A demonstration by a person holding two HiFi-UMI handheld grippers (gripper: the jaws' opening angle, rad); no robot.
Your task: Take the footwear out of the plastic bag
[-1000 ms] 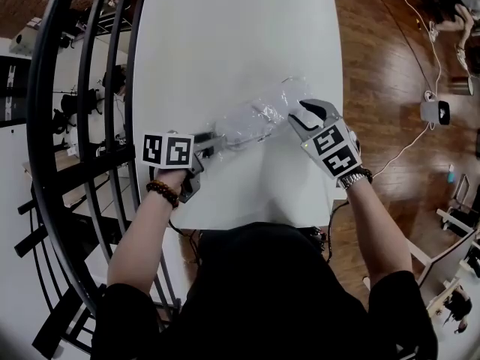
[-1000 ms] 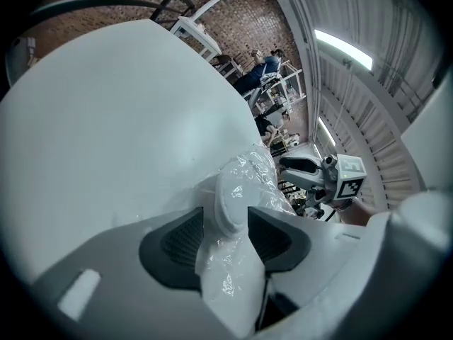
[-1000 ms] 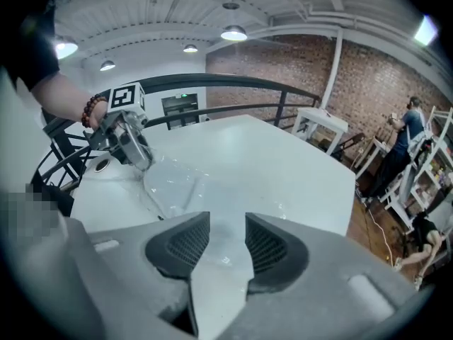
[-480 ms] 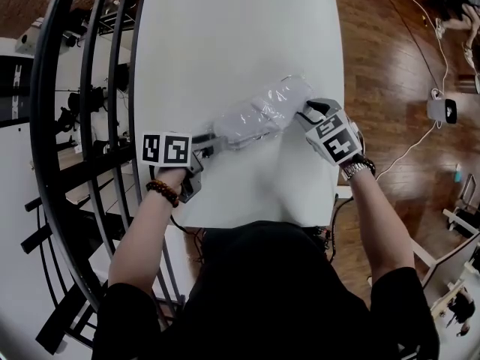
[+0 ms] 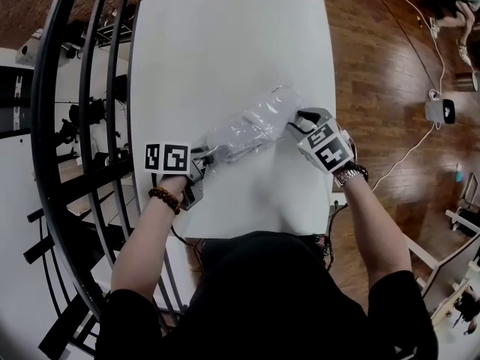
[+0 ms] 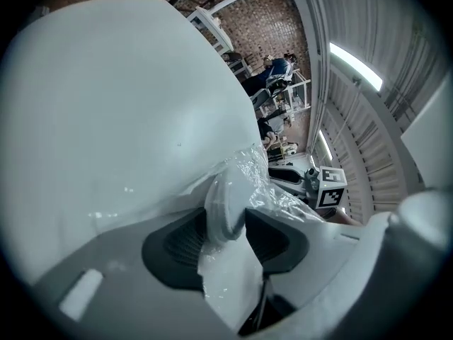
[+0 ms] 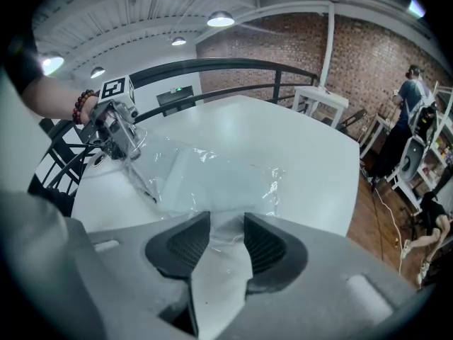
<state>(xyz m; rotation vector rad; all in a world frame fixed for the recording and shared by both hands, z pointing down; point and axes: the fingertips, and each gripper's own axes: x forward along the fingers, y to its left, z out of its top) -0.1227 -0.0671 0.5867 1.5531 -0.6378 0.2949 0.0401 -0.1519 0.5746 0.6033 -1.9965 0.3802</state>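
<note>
A clear plastic bag (image 5: 255, 122) with white footwear (image 5: 234, 135) inside lies stretched across the white table (image 5: 225, 43). My left gripper (image 5: 206, 156) is at the bag's near-left end. In the left gripper view its jaws (image 6: 230, 229) are closing, and the pads press on the footwear's rounded white end (image 6: 225, 207), with the film crumpled round it. My right gripper (image 5: 295, 118) is at the bag's right end. In the right gripper view (image 7: 226, 239) it pinches the bag's wrinkled film (image 7: 212, 179), and the left gripper (image 7: 124, 137) shows at the bag's far end.
A black curved railing (image 5: 82, 126) runs along the table's left side. To the right is wooden floor (image 5: 382, 66) with a white cable and a small white device (image 5: 439, 111). People and racks stand far off by a brick wall (image 7: 368, 55).
The bag, bunched and raised a second ago, now lies lower and drawn out between the grippers. The right gripper has shifted slightly left. The left gripper has stayed put.
</note>
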